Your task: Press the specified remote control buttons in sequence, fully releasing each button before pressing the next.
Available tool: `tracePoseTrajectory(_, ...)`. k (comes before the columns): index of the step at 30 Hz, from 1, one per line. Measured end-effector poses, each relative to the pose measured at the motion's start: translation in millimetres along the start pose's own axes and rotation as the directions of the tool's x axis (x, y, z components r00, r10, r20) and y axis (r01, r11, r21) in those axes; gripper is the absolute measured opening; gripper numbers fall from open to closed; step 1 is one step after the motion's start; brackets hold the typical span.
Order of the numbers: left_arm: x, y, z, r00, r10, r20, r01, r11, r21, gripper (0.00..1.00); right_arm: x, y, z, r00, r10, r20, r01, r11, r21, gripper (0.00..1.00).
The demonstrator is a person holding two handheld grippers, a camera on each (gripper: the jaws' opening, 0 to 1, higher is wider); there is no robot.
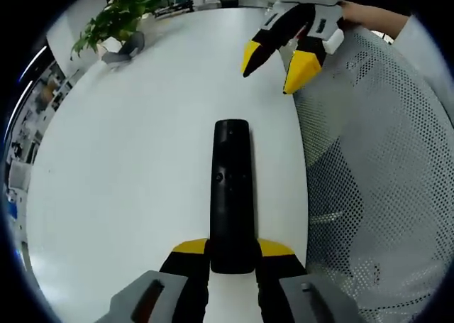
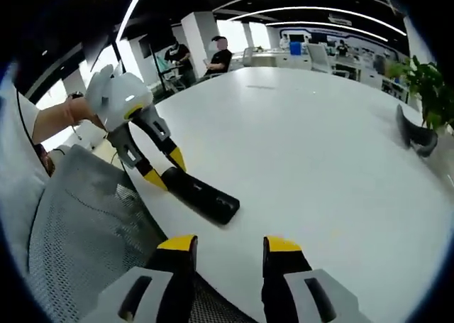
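Over in the left gripper view, far left, there's a potted plant [image 1: 117,21] with a grey holder [image 1: 126,47] just beside it, both sitting on the white table [image 1: 128,167]. Centre stage, the black remote [image 1: 231,195] lies flat on that table, long axis running away from the camera, and the left gripper [image 1: 232,250] has its yellow-tipped jaws clamped on the remote's near end, one jaw on each side. Far right, the right gripper [image 1: 279,62] hangs above the table edge with its jaws apart, gripping nothing, well clear of the remote. To the right of the table, a white mesh chair back [image 1: 376,181] curves through the frame.

Switching to the right gripper view: on the left, a hand [image 2: 67,117] carries the left gripper [image 2: 164,168], jaws pinching the end of the remote [image 2: 202,195], which rests near the table's left edge. The grey mesh chair [image 2: 85,223] sits below it. Near the bottom, the right gripper [image 2: 230,246] shows its own two jaws spread, with bare table between them, just short of the remote. Far off, people [image 2: 220,53] sit at the table's far side. On the right, the plant [image 2: 425,89] and the dark holder [image 2: 415,135].
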State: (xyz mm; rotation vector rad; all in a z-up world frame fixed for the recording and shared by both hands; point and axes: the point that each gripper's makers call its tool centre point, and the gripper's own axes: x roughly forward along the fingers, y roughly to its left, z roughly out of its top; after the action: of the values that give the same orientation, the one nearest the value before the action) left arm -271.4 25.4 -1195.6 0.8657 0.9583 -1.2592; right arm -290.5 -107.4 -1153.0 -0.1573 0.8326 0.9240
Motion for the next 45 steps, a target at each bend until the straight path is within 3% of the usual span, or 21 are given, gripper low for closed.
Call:
tracePoseTrajectory(1, 0, 0.1, -0.1, 1.0, 0.0, 0.0, 0.0, 1.0, -0.004, 0.24, 1, -1, 1.7, 1.0, 0.002, -0.019, -0.003, 0.999, -0.035, 0.26)
tracePoseTrajectory(7, 0, 0.0, 0.1, 1.0, -0.005, 0.011, 0.005, 1.0, -0.002, 0.24, 13, 4, 25.8, 0.998, 0.06, -0.003, -0.06, 0.997, -0.051, 0.19)
tracePoseTrajectory(11, -1, -0.2, 0.1, 1.0, -0.006, 0.015, 0.006, 1.0, -0.006, 0.24, 26, 12, 32.5, 0.995, 0.096, -0.008, -0.096, 0.993, -0.066, 0.15)
tracePoseTrajectory(21, 0, 0.2, 0.2, 1.0, -0.005, -0.004, 0.005, 1.0, 0.002, 0.24, 46, 20, 33.5, 0.987, 0.129, -0.094, -0.145, 0.972, -0.186, 0.09)
tracePoseTrajectory(31, 0, 0.0, 0.3, 1.0, -0.006, -0.024, 0.006, 1.0, 0.001, 0.24, 42, 5, 31.9, 0.987, 0.09, -0.132, -0.123, 0.954, -0.273, 0.06)
tracePoseTrajectory(38, 0, 0.1, -0.1, 1.0, -0.005, -0.025, 0.005, 1.0, 0.0, 0.24, 36, -3, 30.1, 0.988, 0.081, -0.134, -0.115, 0.956, -0.271, 0.01)
tracePoseTrajectory(45, 0, 0.0, -0.6, 1.0, -0.011, -0.014, 0.011, 1.0, 0.018, 0.24, 44, -5, 19.8, 0.974, 0.06, -0.217, -0.138, 0.922, -0.363, 0.0)
